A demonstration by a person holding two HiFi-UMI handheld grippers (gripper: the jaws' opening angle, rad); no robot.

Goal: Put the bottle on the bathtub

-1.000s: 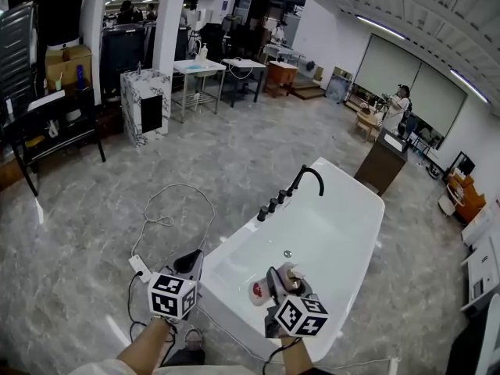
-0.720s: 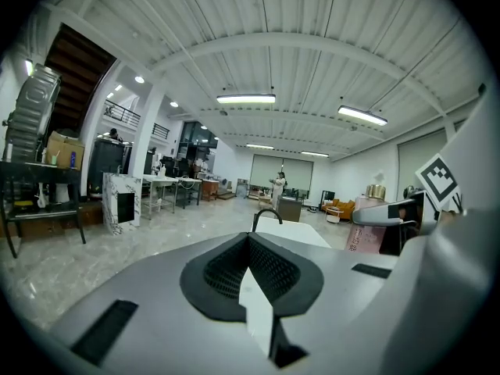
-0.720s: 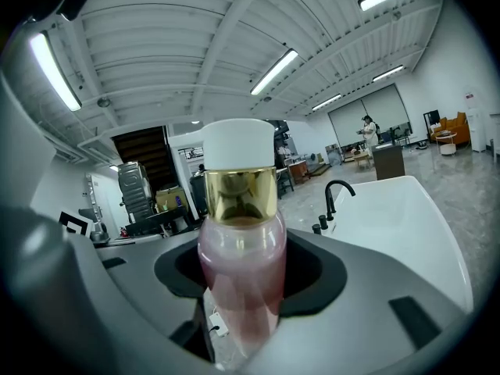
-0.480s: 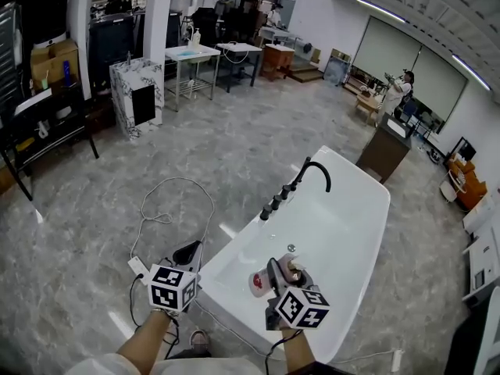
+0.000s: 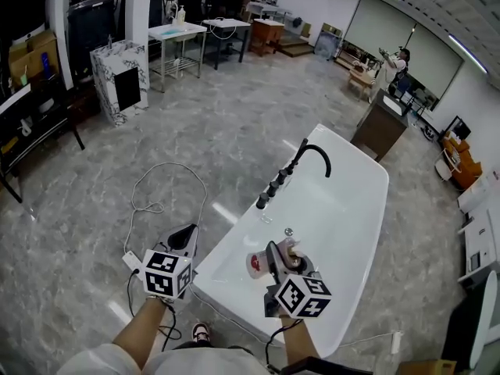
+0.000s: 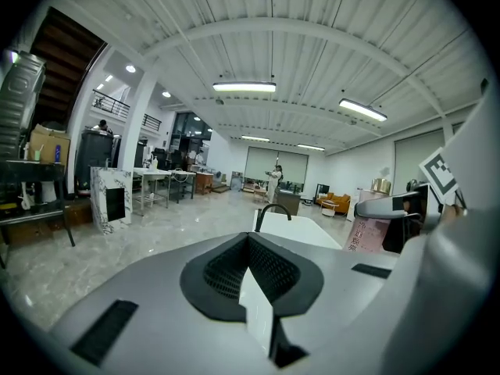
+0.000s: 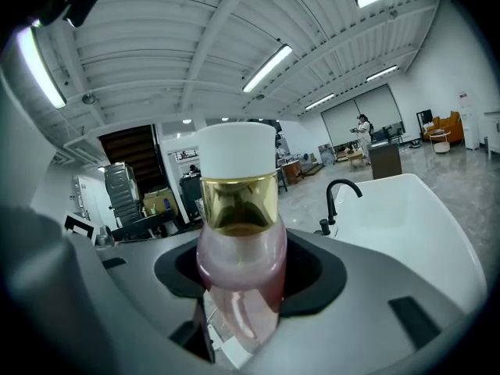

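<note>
**Pink bottle clamped above the tub's near end**

Nearest are the two grippers, each with its marker cube. The left gripper (image 5: 186,241) hangs just outside the near left corner of the white bathtub (image 5: 337,223), over the grey marble floor (image 5: 195,123). Its jaws are pressed together with nothing between them.

The right gripper (image 5: 273,266) has its jaws closed around the bottle (image 7: 238,276), a clear pink one with a gold collar and a white cap. The bottle stands upright in the grip. From the head view it sits above the basin at the near end, inside the left edge and clear of the rim.

Further in, a small drain (image 5: 288,231) marks the tub floor. On the left edge stand a row of black handles (image 5: 273,191) and, beyond them, a curved black faucet (image 5: 314,156). A white cable (image 5: 160,201) loops on the floor left of the tub. A brown cabinet (image 5: 379,137) stands past the far right corner.
</note>
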